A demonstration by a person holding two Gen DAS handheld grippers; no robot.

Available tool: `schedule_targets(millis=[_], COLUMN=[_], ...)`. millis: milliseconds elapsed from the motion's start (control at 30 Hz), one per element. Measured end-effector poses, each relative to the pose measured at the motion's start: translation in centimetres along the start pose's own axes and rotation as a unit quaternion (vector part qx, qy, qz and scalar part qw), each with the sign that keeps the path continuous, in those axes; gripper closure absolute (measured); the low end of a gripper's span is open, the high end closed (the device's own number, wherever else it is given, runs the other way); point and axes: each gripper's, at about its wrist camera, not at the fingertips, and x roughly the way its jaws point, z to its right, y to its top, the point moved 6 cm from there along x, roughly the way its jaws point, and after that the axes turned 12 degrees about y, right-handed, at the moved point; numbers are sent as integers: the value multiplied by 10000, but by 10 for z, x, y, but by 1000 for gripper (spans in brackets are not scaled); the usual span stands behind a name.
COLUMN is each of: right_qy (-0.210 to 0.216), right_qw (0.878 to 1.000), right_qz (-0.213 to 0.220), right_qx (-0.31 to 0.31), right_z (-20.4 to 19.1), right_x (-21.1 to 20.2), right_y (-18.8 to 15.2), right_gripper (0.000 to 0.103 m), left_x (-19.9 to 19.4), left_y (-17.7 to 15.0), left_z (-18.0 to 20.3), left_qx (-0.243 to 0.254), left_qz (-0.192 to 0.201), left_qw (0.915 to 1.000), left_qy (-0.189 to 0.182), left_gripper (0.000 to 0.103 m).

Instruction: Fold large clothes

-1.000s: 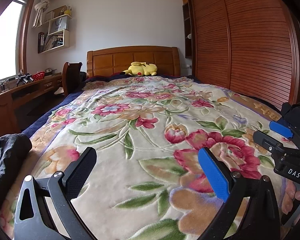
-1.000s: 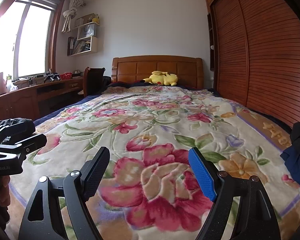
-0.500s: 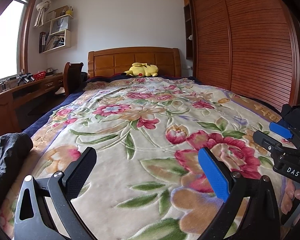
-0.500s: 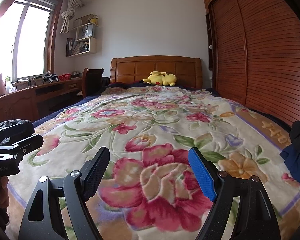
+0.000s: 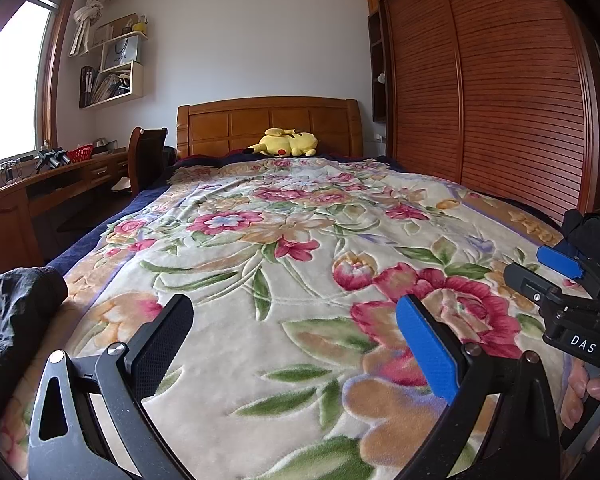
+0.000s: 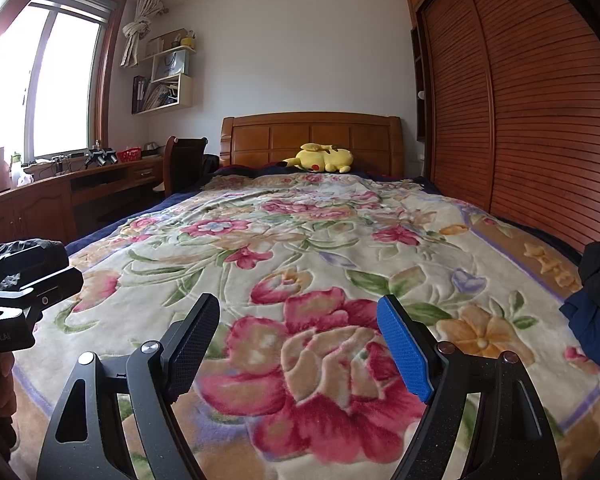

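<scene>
Nearest me, my left gripper [image 5: 294, 334] and right gripper [image 6: 298, 338] both stand spread wide with nothing between the pads, above the floral blanket [image 5: 300, 248] at the foot of the bed. A black garment [image 5: 14, 312] lies bunched at the bed's near left corner, just left of the left gripper. A dark blue and black garment [image 6: 594, 304] sits at the right edge, right of the right gripper. Far off, a yellow plush toy [image 6: 324, 159] lies against the headboard [image 6: 312, 136].

Both wrist views face the headboard [image 5: 268, 124] (low, side by side).
</scene>
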Motion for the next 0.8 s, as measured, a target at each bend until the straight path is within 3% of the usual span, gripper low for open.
schedule_targets(millis=[800], right_qy=[38], right_qw=[10000], right_qz=[28], right_qx=[-11], right_z=[4], right_x=[2], right_y=[0], right_gripper=[21], left_x=[-1], left_y=[1], left_z=[0], left_qx=[-1], left_qz=[5], left_qw=[10000], left_qy=[-2], left_gripper=[1])
